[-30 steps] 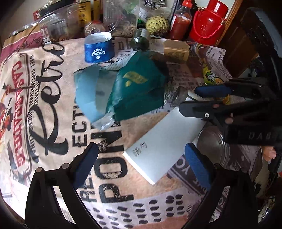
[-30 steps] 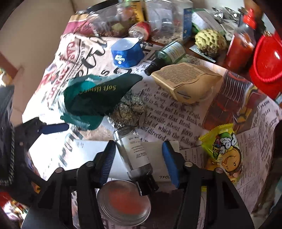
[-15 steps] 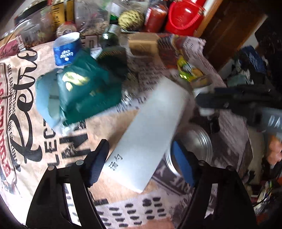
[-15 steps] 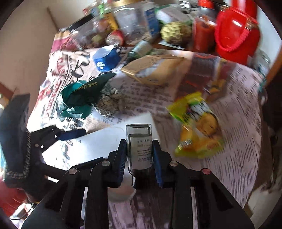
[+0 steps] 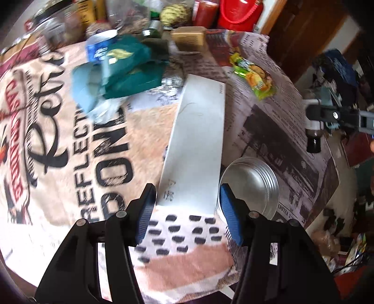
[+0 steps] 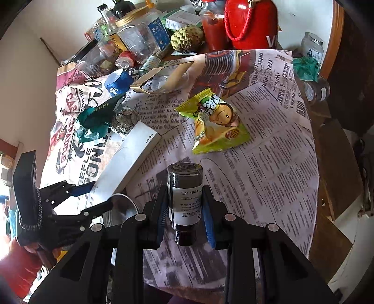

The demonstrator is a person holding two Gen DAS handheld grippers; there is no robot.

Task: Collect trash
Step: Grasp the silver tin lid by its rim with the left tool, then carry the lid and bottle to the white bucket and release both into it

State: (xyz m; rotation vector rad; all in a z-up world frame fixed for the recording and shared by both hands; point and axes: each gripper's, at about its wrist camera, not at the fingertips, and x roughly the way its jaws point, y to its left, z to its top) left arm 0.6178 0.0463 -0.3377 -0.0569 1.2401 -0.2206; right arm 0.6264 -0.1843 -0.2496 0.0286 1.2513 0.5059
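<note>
- Newspaper [image 6: 268,149] and a printed cloth [image 5: 58,145] cover the tabletop, and jars, bottles and a red flask [image 6: 250,21] crowd its far edge.
- The right tongs [image 6: 184,210] are clamped on a small dark bottle [image 6: 184,194] with a white label; its cap points back toward the camera, and it is held above the newspaper.
- The left tongs [image 5: 187,210] are apart, one blue pad on each side of the near end of a long white box [image 5: 198,145] that lies flat on the tabletop. I cannot tell if the pads touch it.
- A round metal tin [image 5: 252,184] sits just beside the box, close to the right pad.
- Farther away lie a yellow-green snack packet [image 6: 217,121], a green tissue wrapper [image 6: 98,114], crumpled foil [image 6: 124,119], a blue cup [image 6: 116,81] and a tan pouch [image 6: 163,77].
</note>
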